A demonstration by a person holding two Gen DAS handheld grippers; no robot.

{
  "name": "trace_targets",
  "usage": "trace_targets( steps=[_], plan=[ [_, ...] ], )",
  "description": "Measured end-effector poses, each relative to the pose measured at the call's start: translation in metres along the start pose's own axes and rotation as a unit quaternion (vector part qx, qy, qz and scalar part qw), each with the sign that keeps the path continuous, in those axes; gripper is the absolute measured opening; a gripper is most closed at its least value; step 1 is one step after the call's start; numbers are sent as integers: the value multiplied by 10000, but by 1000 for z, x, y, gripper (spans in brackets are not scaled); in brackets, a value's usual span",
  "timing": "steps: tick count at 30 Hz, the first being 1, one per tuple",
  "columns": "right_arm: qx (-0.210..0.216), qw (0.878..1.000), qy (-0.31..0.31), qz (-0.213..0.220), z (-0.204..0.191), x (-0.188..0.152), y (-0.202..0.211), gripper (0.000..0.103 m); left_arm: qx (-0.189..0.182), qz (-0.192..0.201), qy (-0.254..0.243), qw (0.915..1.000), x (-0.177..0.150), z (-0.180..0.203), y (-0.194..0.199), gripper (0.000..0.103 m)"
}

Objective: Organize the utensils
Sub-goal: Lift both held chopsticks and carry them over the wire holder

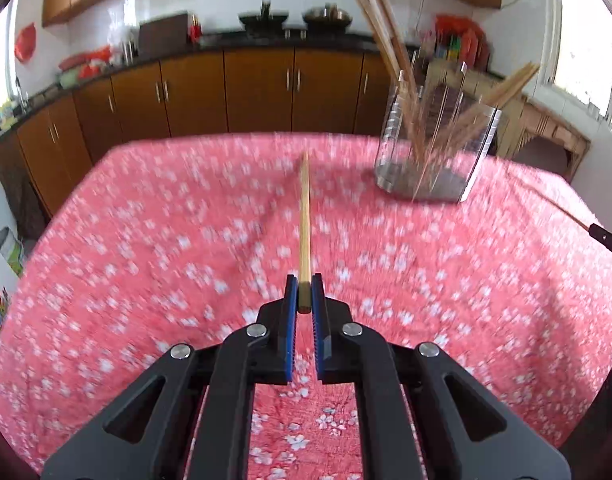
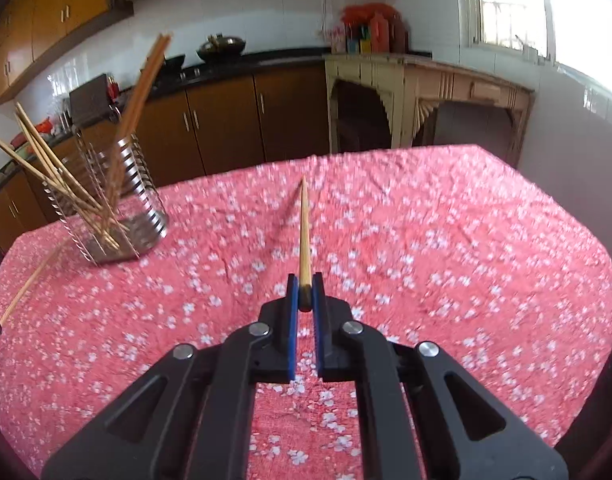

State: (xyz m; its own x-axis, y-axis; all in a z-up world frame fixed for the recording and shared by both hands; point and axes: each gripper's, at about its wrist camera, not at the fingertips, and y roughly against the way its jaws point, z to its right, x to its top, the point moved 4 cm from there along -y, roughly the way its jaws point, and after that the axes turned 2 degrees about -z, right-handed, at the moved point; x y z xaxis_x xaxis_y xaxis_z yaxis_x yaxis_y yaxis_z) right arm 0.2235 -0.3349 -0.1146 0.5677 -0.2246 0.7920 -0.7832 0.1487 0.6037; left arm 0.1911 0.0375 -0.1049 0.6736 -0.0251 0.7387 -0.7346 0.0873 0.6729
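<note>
My left gripper (image 1: 304,286) is shut on a wooden chopstick (image 1: 304,216) that points straight ahead above the pink flowered tablecloth. A steel wire utensil holder (image 1: 436,148) with several chopsticks stands ahead to the right. My right gripper (image 2: 304,284) is shut on another wooden chopstick (image 2: 304,232), also pointing ahead above the cloth. The holder (image 2: 117,208) stands to its left in the right wrist view. The left gripper's chopstick (image 2: 29,284) shows at the far left edge there; the right gripper's tip (image 1: 608,240) shows at the right edge of the left wrist view.
The table under the pink cloth (image 1: 185,240) ends ahead at its far edge. Brown kitchen cabinets (image 1: 257,92) and a black counter with pots lie beyond. A cream wooden side table (image 2: 426,100) stands by the window on the right.
</note>
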Motion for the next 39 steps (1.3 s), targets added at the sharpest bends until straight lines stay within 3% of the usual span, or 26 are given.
trace_targets(
  steps=[6, 15, 22, 39],
  plan=[
    [191, 9979, -23, 614, -2, 25, 39, 8, -24, 731, 179, 9972, 22, -1, 38, 7],
    [440, 9899, -202, 1335, -2, 65, 80, 8, -97, 1627, 615, 9847, 62, -10, 79, 7],
    [667, 9834, -314, 1661, -8, 85, 100, 8, -25, 1915, 635, 9794, 77, -10, 92, 7],
    [1382, 9736, -277, 1794, -32, 113, 130, 8, -175, 2345, 440, 9710, 113, 11, 118, 7]
  ],
)
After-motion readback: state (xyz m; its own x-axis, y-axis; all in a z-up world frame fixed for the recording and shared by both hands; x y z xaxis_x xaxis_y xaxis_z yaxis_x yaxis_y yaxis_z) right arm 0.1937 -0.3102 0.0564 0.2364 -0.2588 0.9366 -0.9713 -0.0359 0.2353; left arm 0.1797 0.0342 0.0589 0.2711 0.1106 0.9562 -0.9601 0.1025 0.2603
